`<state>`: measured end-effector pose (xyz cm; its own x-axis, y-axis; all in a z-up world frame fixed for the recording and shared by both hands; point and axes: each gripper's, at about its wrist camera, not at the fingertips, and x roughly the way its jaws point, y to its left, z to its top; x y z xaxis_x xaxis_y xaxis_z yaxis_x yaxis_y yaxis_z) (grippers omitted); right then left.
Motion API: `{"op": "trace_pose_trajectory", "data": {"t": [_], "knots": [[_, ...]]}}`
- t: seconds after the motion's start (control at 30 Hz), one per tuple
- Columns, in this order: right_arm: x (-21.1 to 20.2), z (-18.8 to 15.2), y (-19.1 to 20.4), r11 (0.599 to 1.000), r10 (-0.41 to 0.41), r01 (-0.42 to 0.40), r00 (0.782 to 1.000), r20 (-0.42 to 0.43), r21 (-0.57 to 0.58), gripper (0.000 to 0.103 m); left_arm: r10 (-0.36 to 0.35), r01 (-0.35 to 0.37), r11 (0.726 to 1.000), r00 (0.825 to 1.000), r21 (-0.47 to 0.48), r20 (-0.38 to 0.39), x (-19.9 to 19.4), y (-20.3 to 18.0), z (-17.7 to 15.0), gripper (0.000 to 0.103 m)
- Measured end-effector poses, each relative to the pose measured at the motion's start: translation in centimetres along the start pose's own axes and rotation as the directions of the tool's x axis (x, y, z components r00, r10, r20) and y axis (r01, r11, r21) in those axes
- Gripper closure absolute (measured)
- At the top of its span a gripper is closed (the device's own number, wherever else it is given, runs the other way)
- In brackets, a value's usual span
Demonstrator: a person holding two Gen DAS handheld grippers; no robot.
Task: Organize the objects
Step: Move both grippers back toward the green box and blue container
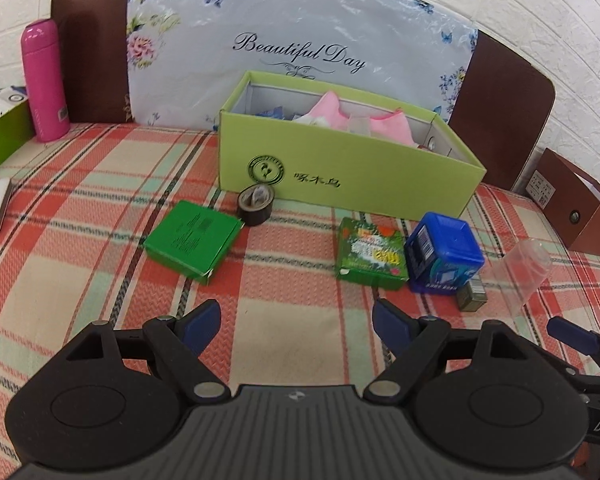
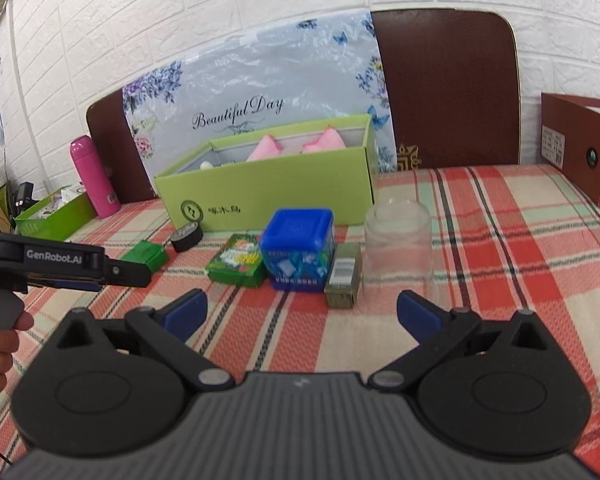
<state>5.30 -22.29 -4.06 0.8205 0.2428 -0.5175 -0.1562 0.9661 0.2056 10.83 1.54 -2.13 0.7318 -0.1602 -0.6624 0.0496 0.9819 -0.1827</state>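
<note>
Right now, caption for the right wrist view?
Open right gripper faces blue container, clear jar and green box on plaid cloth.

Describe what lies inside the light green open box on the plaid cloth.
Inside the light green box, pink fabric and a bluish item show above the rim; whatever lies beneath them is hidden by the front wall.

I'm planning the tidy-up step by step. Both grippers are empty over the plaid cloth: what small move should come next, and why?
Probably ease the right gripper forward onto the blue container: its jaws stand open and empty, the container sits just ahead, and the open green box behind it already holds items.
</note>
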Motion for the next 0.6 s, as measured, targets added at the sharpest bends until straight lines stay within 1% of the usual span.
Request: {"op": "trace_pose_trajectory", "data": {"t": [0.17, 0.27, 0.37, 0.43, 0.5, 0.6], "knots": [[0.3, -1.2, 0.2, 0.999, -0.034, 0.033, 0.999, -0.024, -0.029, 0.000, 0.033, -0.032, 0.998, 0.999, -0.054, 0.014, -0.1, 2.4, -0.9, 0.017], [0.5, -1.6, 0.3, 0.998, -0.045, 0.043, 0.998, -0.034, -0.040, 0.000, 0.062, -0.060, 0.996, 0.998, -0.066, 0.027, 0.5, 4.1, -0.3, 0.017], [0.5, -1.7, 0.4, 0.999, -0.041, 0.040, 0.998, -0.037, -0.033, 0.000, 0.084, -0.082, 0.995, 0.995, -0.050, 0.044, 2.0, 5.1, 1.1, 0.017], [0.4, -1.8, 0.5, 0.999, -0.043, 0.042, 0.998, -0.035, -0.035, 0.000, 0.066, -0.064, 0.997, 0.996, -0.032, 0.054, 3.4, 5.4, 2.0, 0.017], [0.4, -1.7, 0.4, 0.998, -0.047, 0.046, 0.998, -0.038, -0.034, 0.000, 0.062, -0.061, 0.998, 0.997, -0.016, 0.054, 4.8, 5.6, 2.7, 0.017], [0.2, -1.8, 0.2, 0.998, -0.056, 0.055, 0.998, -0.038, -0.034, 0.000, 0.090, -0.091, 0.996, 0.995, 0.015, 0.048, 6.5, 5.7, 3.3, 0.017]]}}
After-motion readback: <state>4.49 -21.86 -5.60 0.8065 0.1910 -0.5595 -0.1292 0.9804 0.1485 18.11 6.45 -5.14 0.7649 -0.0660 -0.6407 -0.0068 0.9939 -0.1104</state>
